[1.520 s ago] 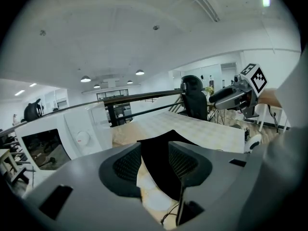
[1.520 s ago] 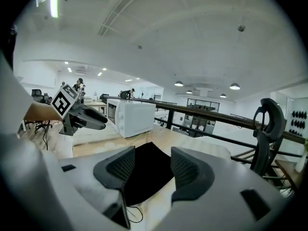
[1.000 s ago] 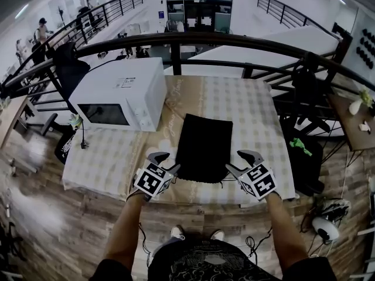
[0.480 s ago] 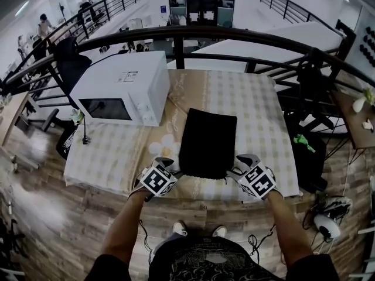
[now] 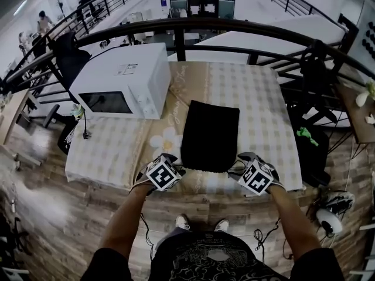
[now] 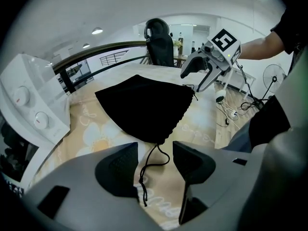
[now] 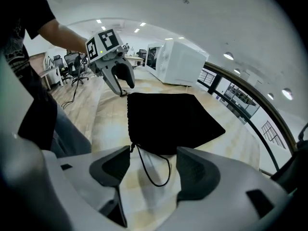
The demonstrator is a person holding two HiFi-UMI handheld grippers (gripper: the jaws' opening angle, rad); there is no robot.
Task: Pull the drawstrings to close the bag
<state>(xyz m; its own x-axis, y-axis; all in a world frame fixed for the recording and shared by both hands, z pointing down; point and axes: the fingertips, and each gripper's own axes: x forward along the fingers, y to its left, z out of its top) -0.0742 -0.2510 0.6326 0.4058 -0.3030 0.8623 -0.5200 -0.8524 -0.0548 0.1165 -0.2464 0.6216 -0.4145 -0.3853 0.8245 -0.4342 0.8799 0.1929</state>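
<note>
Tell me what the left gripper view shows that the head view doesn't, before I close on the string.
Only the left gripper view: the drawstring lying loose between the left gripper's jaws, which have just been opening and do not press on it. Only the head view: the railing and the person's forearms. Both: the black bag, the microwave and the checked tablecloth.

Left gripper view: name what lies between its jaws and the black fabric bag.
In that view, a black drawstring cord on floral tablecloth runs from the bag between the left gripper's newly opened jaws.
</note>
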